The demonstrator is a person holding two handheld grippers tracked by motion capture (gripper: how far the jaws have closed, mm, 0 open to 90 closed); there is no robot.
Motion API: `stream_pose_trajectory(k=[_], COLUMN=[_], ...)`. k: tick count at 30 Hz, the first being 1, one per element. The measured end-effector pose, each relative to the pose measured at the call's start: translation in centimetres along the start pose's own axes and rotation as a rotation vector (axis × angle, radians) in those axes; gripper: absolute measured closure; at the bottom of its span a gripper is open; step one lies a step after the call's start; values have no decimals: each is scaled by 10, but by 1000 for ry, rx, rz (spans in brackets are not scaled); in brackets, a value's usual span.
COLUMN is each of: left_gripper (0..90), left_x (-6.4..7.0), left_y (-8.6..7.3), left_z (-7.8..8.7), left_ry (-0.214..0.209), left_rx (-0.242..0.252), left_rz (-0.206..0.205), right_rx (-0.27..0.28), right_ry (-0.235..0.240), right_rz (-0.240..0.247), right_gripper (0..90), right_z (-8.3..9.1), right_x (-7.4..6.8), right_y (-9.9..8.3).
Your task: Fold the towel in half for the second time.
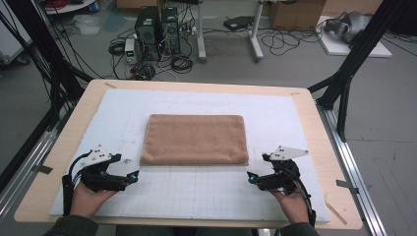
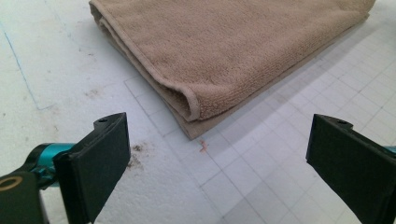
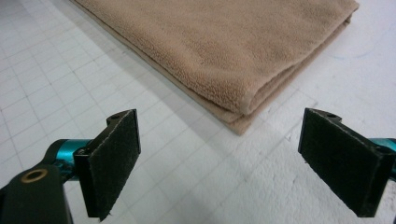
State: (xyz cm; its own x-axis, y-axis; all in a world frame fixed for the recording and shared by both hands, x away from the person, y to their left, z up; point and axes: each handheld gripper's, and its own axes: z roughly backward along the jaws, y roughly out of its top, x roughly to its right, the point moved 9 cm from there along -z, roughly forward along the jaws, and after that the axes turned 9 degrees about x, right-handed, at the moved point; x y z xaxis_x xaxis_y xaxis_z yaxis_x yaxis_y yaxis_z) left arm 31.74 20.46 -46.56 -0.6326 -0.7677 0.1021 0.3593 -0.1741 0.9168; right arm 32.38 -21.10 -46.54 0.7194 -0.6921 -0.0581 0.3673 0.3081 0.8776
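Towel [image 1: 195, 139], one, folded, on mat [image 1: 206, 196]; left gripper [image 1: 133, 175] and right gripper [image 1: 252, 177] flank it, jaws apart.

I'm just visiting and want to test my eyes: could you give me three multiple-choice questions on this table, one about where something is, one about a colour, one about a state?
1. Where does the folded towel lie?
A. On the white gridded mat, between and beyond the two grippers
B. On the floor
C. Hanging off the table's edge

2. What colour is the towel?
A. Blue
B. Light brown
C. Green

3. How do the jaws of the left gripper and the right gripper stand?
A. Both clamped on the towel
B. One shut, one open
C. Both open, holding nothing

Answers: 1 A, the high view shows it flat on the mat; 2 B, tan terry cloth in each view; 3 C, each gripper view shows its jaws wide apart, short of a towel corner.
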Motion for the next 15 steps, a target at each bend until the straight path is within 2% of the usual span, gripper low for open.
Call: stream_pose_trajectory(k=[9, 10, 15], left_gripper=[69, 69, 69], left_x=[3, 4, 6], left_y=[-7, -8, -11], left_z=[9, 11, 14], left_ry=[6, 14, 13], left_rx=[1, 0, 3], left_rz=[-2, -12, -11], right_rx=[12, 14, 26], right_ry=[-15, -13, -8], right_rz=[-9, -10, -14], right_gripper=[121, 121, 118], right_z=[12, 13, 16], right_x=[-1, -2, -5], right_y=[-10, -11, -11])
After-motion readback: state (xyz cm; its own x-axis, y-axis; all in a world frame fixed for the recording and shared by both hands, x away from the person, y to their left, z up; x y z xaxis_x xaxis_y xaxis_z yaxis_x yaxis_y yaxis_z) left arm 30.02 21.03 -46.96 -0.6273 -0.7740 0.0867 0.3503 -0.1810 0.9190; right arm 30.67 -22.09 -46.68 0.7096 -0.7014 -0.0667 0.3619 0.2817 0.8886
